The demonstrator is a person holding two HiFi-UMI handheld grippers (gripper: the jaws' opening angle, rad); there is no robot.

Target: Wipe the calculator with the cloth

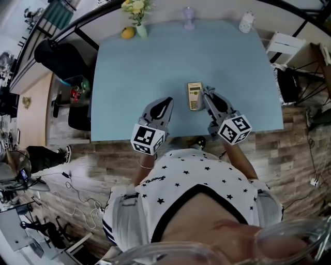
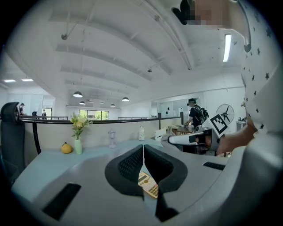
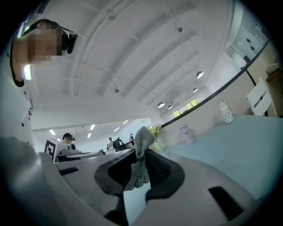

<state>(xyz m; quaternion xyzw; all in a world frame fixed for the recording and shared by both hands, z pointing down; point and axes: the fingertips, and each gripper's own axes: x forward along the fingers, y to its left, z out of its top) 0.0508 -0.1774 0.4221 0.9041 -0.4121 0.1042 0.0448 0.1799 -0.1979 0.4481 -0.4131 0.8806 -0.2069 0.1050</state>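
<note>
The calculator (image 1: 194,96), small and beige-yellow, lies on the light blue table (image 1: 155,62) near its front edge. It also shows low between the left jaws in the left gripper view (image 2: 148,184), lying on the table beyond them. My left gripper (image 1: 166,101) is just left of it, its jaws shut (image 2: 143,148) with nothing in them. My right gripper (image 1: 208,94) is at the calculator's right side. It is shut on a grey cloth (image 3: 139,164) whose top sticks up above the fingertips and whose tail hangs below. In the head view the cloth is hard to make out.
Along the table's far edge stand a vase of yellow flowers (image 1: 137,15), a yellow fruit (image 1: 128,33), a clear goblet (image 1: 189,18) and a white jar (image 1: 246,22). A black chair (image 1: 62,57) sits off the left side and a white stand (image 1: 284,47) off the right.
</note>
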